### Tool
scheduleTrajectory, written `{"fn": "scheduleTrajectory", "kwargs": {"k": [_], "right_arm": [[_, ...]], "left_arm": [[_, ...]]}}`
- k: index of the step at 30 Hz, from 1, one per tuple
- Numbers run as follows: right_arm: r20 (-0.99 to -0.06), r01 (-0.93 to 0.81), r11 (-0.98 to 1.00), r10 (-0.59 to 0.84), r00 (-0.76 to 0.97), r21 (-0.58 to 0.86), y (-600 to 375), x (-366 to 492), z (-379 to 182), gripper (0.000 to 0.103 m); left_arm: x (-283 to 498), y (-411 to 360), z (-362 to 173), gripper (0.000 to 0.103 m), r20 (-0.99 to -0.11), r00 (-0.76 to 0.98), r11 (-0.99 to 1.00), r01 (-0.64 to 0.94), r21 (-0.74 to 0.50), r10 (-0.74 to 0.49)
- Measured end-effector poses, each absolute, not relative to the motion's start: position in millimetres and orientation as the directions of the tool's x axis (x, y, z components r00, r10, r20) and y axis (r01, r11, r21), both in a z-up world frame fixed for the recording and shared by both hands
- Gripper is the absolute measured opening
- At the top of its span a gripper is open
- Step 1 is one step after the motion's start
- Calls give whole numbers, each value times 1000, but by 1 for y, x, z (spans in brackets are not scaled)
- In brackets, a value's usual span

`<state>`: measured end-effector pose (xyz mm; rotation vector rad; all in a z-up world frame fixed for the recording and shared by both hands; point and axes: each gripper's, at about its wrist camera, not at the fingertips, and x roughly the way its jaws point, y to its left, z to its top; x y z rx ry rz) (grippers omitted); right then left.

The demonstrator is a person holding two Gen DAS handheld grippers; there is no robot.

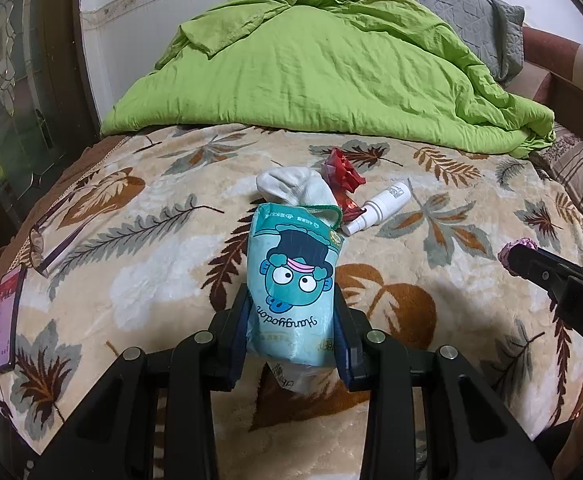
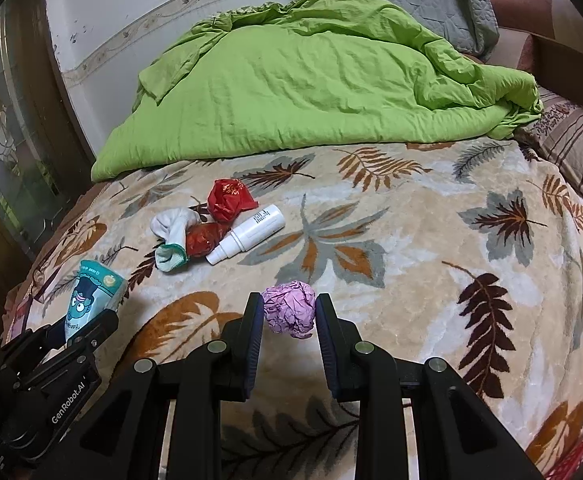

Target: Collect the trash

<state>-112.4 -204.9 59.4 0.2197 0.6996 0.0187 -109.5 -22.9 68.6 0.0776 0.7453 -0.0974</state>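
In the left wrist view, the left gripper (image 1: 293, 308) is clamped on a teal tissue pack (image 1: 293, 280) printed with a cartoon fish face; the pack stands at the centre of the frame between the two pads, its lower end poking out beneath them. Just above it on the leaf-patterned blanket (image 1: 139, 280) lie a white sock (image 1: 291, 190), a red wrapper (image 1: 341, 170) and a white spray bottle (image 1: 379, 208), clustered close together. At the left edge of the frame a phone (image 1: 5, 320) and a pair of glasses (image 1: 47, 240) rest on the blanket. A green quilt (image 1: 323, 64) is heaped across the upper half, with a grey pillow (image 1: 463, 12) at upper right.

In the right wrist view, the right gripper (image 2: 289, 312) is closed on a crumpled pink paper ball (image 2: 289, 312), held between its pads at the lower centre of the frame, above the blanket. The left gripper with the pack appears at lower left of that frame.
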Motion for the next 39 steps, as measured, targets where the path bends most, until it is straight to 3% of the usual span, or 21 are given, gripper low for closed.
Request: {"fn": "scheduleTrajectory", "kwargs": {"k": [39], "right_arm": [[-638,55,977,93,764,207,-206,-113,60,29]], "left_arm": [[-110,-28,70,35,-671,738,991,126,43,-64]]}}
